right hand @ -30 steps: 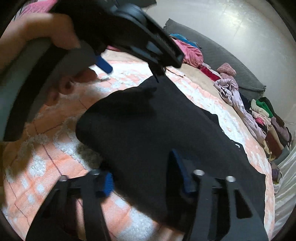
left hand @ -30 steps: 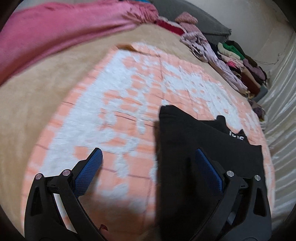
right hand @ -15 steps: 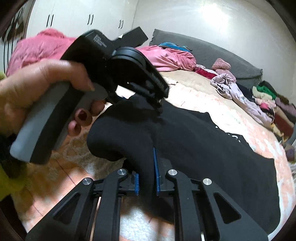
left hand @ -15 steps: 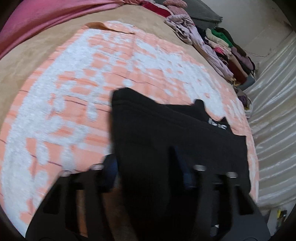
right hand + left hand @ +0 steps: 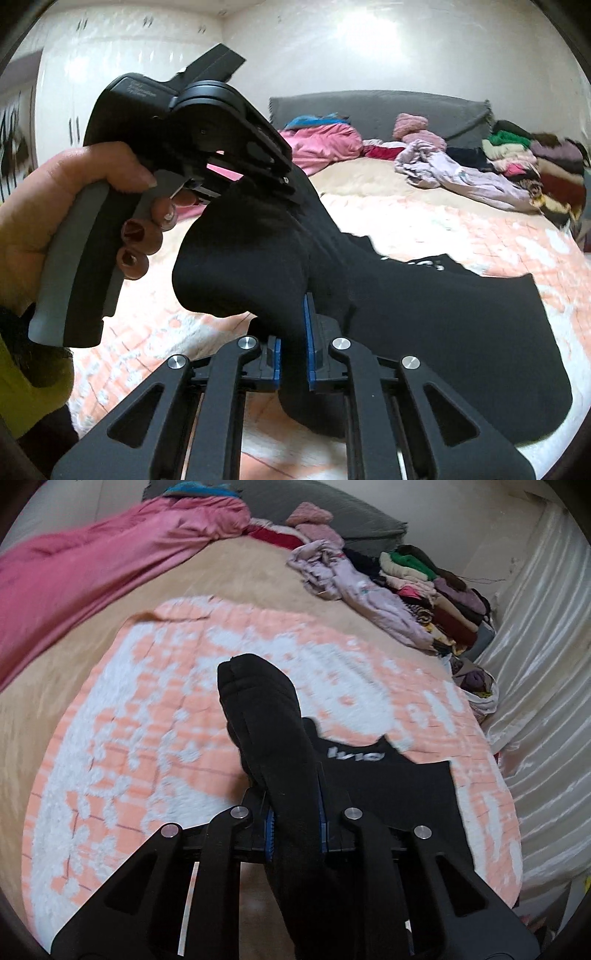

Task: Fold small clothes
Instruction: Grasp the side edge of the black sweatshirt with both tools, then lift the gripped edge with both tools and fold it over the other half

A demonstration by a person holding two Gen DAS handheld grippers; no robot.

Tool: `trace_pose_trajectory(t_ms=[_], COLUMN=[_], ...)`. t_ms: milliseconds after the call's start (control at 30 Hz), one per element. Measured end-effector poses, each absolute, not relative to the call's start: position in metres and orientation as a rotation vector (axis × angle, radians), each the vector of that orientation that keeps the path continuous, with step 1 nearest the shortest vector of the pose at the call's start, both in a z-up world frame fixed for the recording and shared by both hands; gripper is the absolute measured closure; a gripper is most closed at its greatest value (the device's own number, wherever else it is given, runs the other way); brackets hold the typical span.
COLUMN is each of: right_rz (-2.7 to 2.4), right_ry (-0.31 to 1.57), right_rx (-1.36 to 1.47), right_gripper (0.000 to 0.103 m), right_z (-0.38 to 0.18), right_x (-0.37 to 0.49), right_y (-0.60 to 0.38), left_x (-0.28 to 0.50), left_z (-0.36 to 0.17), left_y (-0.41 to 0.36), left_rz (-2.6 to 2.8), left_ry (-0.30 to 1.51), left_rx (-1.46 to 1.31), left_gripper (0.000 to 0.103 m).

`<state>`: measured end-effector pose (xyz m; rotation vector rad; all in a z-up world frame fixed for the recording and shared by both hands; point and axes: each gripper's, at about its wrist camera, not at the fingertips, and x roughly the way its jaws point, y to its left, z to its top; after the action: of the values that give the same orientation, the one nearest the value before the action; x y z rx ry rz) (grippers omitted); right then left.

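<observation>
A black fabric garment with white lettering (image 5: 424, 317) is clamped at one edge by the left gripper (image 5: 295, 827) and the right gripper (image 5: 293, 354), jaws closed on cloth; that edge is raised while the rest lies on the orange-and-white patterned blanket (image 5: 147, 738).

We had the left claw (image 5: 295, 830) clamped on black cloth (image 5: 269, 716), its blue pads (image 5: 269, 830) pinching it. Right claw (image 5: 293, 363) likewise gripped the cloth between its pads. Our left hand (image 5: 74, 206) squeezed the handle trigger, fingers curled round.
</observation>
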<state>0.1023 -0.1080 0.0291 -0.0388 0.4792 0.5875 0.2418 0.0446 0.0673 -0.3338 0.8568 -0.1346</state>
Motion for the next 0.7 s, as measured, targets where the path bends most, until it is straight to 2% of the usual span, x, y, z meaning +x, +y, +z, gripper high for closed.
trace_pose_trajectory(t_ms=[333,633,700], right_rz=[0.534,0.465,0.449], right_ry=[0.505,0.551,0.564], right_rx=[0.243,0.38,0.391], right_gripper=[0.096,0.096,0.096], right_z=[0.029,0.008,0.001], right_x=[0.111,0.106,0.105], right_y=[-0.205,-0.274,-0.283], left_x=[0.262,0.285,0.288], left_z=[0.089,0.065,0.058], left_y=[-0.061,-0.156,-0.168], left_rz=[-0.186,-0.232,-0.244], left_ry=[0.869,0.937,0.952], left_rx=[-0.222,-0.116,-0.109], left_gripper=[0.094,0.094,0.089])
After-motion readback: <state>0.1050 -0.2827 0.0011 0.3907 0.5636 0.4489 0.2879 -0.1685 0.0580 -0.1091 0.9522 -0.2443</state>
